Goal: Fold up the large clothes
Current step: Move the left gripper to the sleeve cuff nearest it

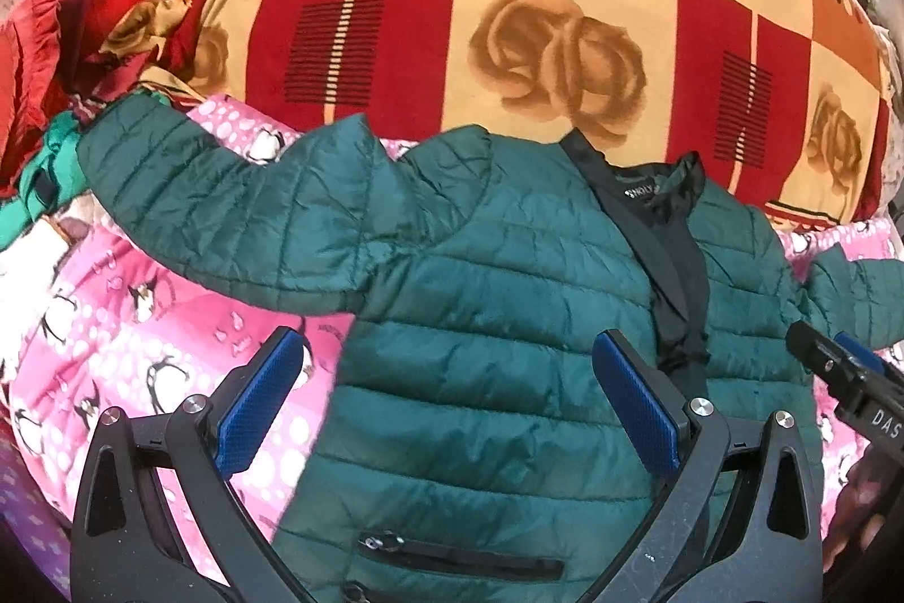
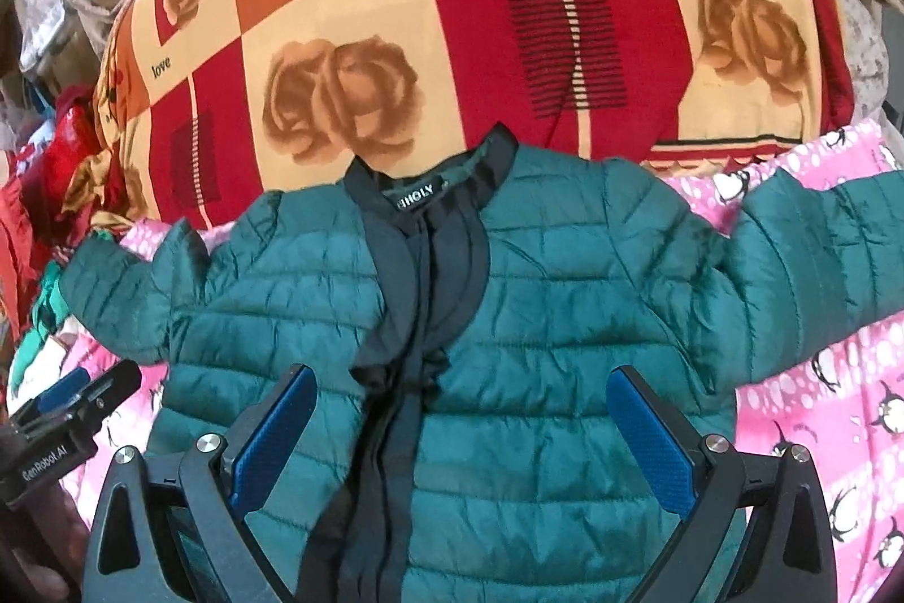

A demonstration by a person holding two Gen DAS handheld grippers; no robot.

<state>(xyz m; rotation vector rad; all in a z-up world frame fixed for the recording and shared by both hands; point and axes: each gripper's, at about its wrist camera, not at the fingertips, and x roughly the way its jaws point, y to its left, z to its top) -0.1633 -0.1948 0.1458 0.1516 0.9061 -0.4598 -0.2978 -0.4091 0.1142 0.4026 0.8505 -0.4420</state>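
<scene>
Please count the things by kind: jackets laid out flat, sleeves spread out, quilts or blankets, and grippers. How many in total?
Jackets: 1, green jacket
Sleeves: 2, left sleeve and right sleeve
Bedding: 2, rose quilt and pink blanket
Grippers: 2, left gripper and right gripper, both open
Total: 7
</scene>
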